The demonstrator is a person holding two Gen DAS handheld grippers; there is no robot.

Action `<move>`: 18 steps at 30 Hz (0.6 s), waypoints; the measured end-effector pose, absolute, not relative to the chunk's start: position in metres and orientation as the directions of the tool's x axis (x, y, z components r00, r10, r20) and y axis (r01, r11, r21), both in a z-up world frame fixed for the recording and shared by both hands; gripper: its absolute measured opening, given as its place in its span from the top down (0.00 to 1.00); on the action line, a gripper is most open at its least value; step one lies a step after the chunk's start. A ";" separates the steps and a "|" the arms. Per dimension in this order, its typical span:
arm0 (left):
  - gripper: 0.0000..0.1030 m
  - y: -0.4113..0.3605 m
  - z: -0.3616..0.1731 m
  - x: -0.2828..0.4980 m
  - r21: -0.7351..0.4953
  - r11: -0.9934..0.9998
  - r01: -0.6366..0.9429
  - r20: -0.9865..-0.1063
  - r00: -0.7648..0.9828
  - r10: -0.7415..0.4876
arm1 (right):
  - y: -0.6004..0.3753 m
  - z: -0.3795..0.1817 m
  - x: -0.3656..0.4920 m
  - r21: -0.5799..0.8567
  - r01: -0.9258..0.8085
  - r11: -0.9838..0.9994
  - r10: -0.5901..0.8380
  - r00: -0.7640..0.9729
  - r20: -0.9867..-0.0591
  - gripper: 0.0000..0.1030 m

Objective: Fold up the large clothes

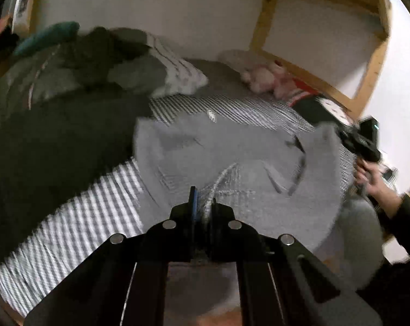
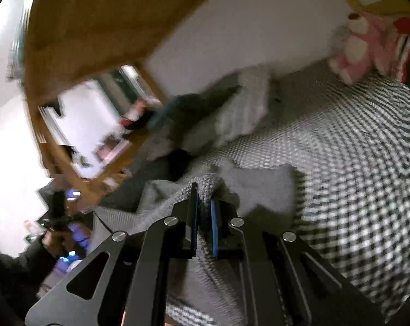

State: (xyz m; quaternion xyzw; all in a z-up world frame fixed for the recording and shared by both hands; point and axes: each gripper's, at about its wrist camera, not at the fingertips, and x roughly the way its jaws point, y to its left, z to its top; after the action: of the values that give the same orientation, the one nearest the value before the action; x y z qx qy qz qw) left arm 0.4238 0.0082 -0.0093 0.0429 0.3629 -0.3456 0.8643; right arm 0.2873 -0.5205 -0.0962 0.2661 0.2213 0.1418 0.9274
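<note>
Item: grey knit sweater (image 1: 232, 157), pinched at one edge between my left gripper (image 1: 203, 203) fingers, nearly closed, and at the opposite edge by my right gripper (image 2: 203, 203), likewise clamped on knit. Its long axis runs gripper to gripper, body spread ahead of my fingers over the checked bedcover (image 2: 354, 163); neither hand nearer.

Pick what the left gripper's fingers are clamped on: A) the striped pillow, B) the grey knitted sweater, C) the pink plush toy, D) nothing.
B: the left gripper has its fingers shut on a bunched fold of the grey knitted sweater, which lies over the checked bedspread.
</note>
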 end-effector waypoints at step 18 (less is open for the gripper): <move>0.23 -0.002 -0.055 0.546 -0.074 0.912 0.404 -0.634 0.686 -0.356 | -0.538 -0.133 0.326 0.388 0.119 0.914 0.158 0.776 -0.611 0.09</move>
State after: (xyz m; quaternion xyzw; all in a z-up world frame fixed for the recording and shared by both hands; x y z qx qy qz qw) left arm 0.5462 -0.0016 -0.0552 0.0358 0.3376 -0.2070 0.9175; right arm 0.3264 -0.5379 -0.1329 0.2072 0.3346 0.0108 0.9192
